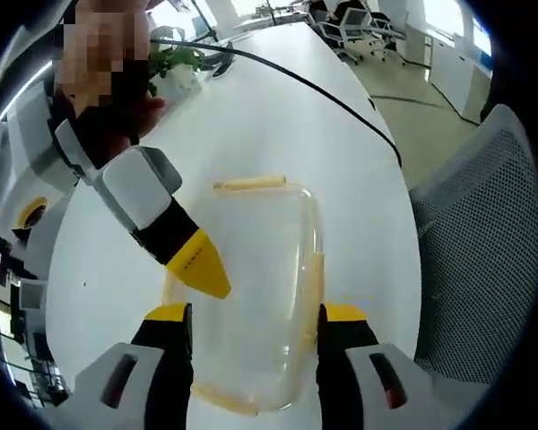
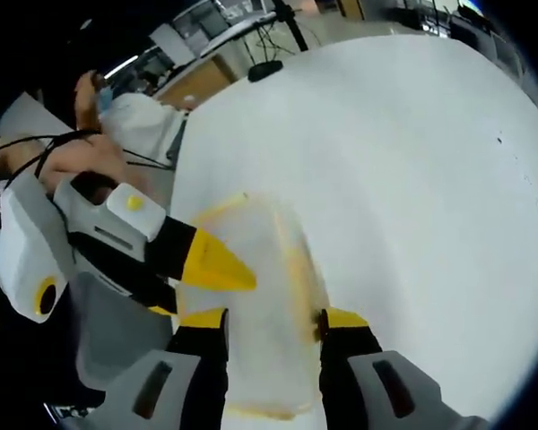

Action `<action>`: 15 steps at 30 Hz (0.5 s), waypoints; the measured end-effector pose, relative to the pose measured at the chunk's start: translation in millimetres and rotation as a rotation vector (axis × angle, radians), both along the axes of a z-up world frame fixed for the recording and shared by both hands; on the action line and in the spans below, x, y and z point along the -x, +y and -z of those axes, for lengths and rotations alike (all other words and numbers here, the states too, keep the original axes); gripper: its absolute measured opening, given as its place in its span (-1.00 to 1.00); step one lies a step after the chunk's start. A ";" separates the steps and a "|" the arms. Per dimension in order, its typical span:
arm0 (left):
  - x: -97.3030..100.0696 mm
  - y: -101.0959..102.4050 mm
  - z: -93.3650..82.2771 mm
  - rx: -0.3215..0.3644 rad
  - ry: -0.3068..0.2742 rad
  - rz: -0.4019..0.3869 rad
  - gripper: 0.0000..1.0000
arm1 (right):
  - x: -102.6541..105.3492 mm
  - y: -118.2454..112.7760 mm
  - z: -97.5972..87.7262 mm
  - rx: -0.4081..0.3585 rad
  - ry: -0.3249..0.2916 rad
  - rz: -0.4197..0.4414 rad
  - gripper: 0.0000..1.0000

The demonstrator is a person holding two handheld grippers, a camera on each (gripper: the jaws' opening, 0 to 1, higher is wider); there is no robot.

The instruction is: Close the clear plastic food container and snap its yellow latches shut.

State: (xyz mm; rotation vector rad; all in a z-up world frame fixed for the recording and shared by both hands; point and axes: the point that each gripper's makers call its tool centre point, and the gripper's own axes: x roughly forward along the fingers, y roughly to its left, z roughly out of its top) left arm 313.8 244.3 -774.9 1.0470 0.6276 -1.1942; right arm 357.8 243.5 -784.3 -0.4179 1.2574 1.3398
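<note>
In the left gripper view the left gripper [image 1: 255, 313] stands with jaws spread wide — one yellow-tipped jaw on each long side of the container [image 1: 251, 296], which lies flat on the white table [image 1: 278, 125]. Whether the jaw tips touch its walls cannot be told; they are not closed on it. The container is clear, lid on, with yellow latches: one along the far short end [image 1: 249, 184], one down the long side by the jaw [image 1: 312, 287], and one at the near end [image 1: 224, 396]. Whether the latches are snapped down cannot be told. The right gripper [image 1: 195, 262] enters from the upper left, its yellow tip over the container's edge, seemingly pressed together with nothing between. Beyond it, a black cable [image 1: 314, 85] runs across the table, a plant [image 1: 175, 61] sits farther off, and a mesh chair [image 1: 484, 260] stands beside the table. In the right gripper view the right gripper [image 2: 273, 318] also straddles the container [image 2: 251, 296] with jaws wide apart, holding nothing, while the left gripper [image 2: 211, 264] reaches in from the left, its tip over the container's near edge — a person's hand [image 2: 67, 161] behind it.
</note>
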 end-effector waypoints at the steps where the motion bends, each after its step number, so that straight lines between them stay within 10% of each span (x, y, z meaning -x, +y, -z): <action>1: 0.5 -0.5 3.4 0.000 0.000 0.000 0.09 | 0.4 0.3 -0.2 -0.001 -0.001 -0.003 -0.23; 15: 3.6 2.9 8.0 -0.016 -0.022 0.009 0.09 | 4.1 4.8 -3.3 0.044 0.082 -0.040 -0.30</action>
